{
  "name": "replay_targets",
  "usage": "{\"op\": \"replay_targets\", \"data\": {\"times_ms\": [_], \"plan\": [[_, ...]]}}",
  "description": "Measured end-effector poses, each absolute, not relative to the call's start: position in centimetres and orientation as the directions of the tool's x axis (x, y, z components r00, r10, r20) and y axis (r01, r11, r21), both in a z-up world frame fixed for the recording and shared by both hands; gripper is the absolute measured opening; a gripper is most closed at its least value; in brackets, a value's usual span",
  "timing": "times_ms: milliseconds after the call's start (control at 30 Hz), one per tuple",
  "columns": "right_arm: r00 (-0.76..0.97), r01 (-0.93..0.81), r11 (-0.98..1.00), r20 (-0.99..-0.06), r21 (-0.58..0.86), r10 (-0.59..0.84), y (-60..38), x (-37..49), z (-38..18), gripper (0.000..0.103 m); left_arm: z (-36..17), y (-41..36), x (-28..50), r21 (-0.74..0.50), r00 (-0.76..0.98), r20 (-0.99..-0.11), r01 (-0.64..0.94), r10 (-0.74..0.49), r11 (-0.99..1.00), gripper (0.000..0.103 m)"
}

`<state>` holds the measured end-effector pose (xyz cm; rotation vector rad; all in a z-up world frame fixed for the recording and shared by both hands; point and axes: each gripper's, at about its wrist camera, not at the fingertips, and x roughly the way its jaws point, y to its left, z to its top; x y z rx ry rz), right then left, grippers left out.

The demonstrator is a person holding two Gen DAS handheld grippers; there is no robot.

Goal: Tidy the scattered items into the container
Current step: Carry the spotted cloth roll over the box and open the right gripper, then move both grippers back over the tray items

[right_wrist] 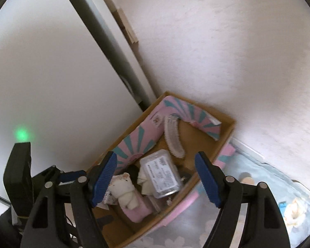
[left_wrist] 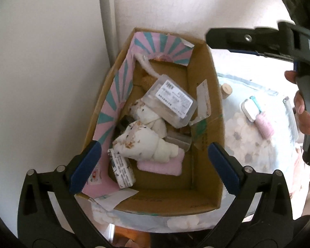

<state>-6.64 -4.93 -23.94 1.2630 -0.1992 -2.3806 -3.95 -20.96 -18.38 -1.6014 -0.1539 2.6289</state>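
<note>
A cardboard box (left_wrist: 202, 76) lined with pink and teal striped card stands against a white wall. Inside lie a clear labelled plastic case (left_wrist: 171, 99), rolled white cloths (left_wrist: 142, 142), a pink cloth (left_wrist: 161, 165), a small printed packet (left_wrist: 122, 169) and a white brush (left_wrist: 148, 66). My left gripper (left_wrist: 155, 167) hovers open over the box's near end, with nothing between its fingers. My right gripper (right_wrist: 157, 177) is also open and empty above the box (right_wrist: 223, 136), over the clear case (right_wrist: 161, 175). In the left wrist view the right gripper (left_wrist: 217, 39) shows at upper right, held by a hand.
To the right of the box, on a floral cloth (left_wrist: 243, 144), lie a cork (left_wrist: 226, 91), a white and teal case (left_wrist: 251, 108) and a pink roll (left_wrist: 264, 126). A grey vertical frame (left_wrist: 107, 20) runs behind the box. The wall closes in the left and far sides.
</note>
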Motion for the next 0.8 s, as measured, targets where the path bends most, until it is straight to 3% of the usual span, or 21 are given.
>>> {"op": "replay_targets", "data": {"times_ms": [400,800], "plan": [[-0.582,0.267,-0.940,-0.742,0.211,-0.332,1.6,-1.0,-20.7,0.074,-14.8,-15.5,-4.2,-0.053,-0.522,-0.845,-0.130,0.114,-0.990,0.103],[-0.641,0.041,-0.988,-0.755,0.147,-0.139,12.9,7.6,-21.0,0.074,-12.9,-7.9,-5.4,-0.084,-0.527,-0.821,-0.268,0.219,-0.960,0.103]]}}
